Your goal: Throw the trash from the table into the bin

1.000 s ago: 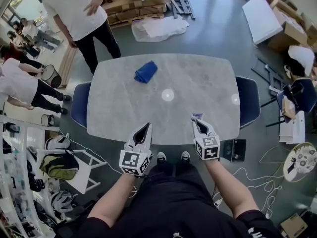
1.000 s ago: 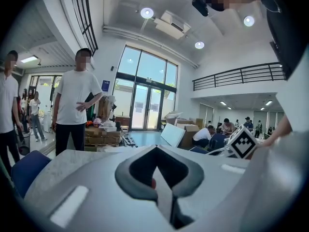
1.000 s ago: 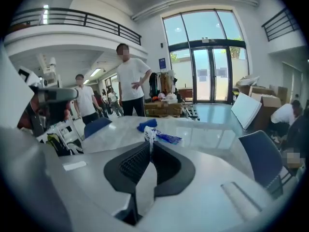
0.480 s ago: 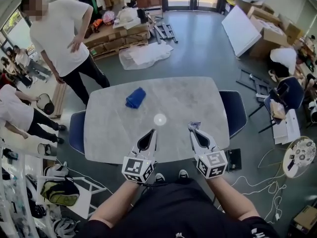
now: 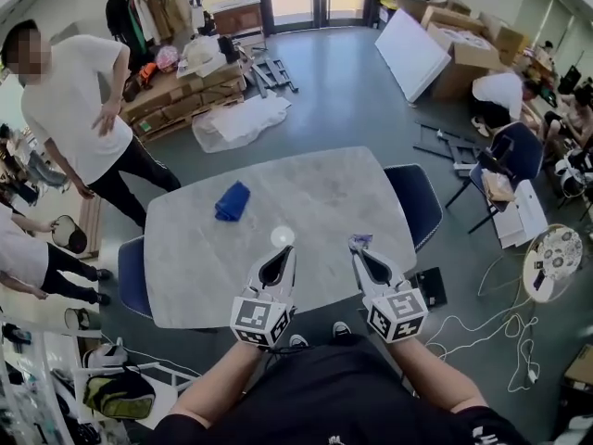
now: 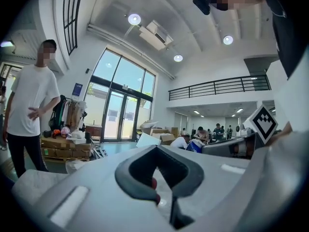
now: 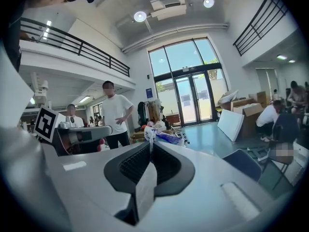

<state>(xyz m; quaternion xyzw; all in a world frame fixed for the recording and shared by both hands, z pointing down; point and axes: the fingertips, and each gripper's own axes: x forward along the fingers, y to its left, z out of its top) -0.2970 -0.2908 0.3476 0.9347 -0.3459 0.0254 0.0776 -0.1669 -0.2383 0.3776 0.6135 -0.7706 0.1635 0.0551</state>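
My right gripper (image 5: 357,247) is shut on a small blue-and-white wrapper (image 5: 360,241), which sticks out past its tips (image 7: 161,137). It hangs over the near edge of the grey marble table (image 5: 324,193). My left gripper (image 5: 283,248) is beside it with its jaws closed. In the left gripper view a small red scrap (image 6: 154,183) shows between the pads of the left gripper (image 6: 157,151). A crumpled blue piece (image 5: 232,201) lies on the far left of the table, away from both grippers. The right gripper (image 7: 148,141) points out across the hall.
A person in a white shirt (image 5: 79,109) stands beyond the table's far left corner. Blue chairs (image 5: 415,197) (image 5: 130,281) stand at both ends of the table. Stacked pallets (image 5: 181,86), cardboard boxes (image 5: 463,44) and floor cables (image 5: 482,327) lie around.
Both grippers have risen from the table's near edge and look larger in the head view. The head view has tilted up toward the hall. The wrapper stays in the right gripper.
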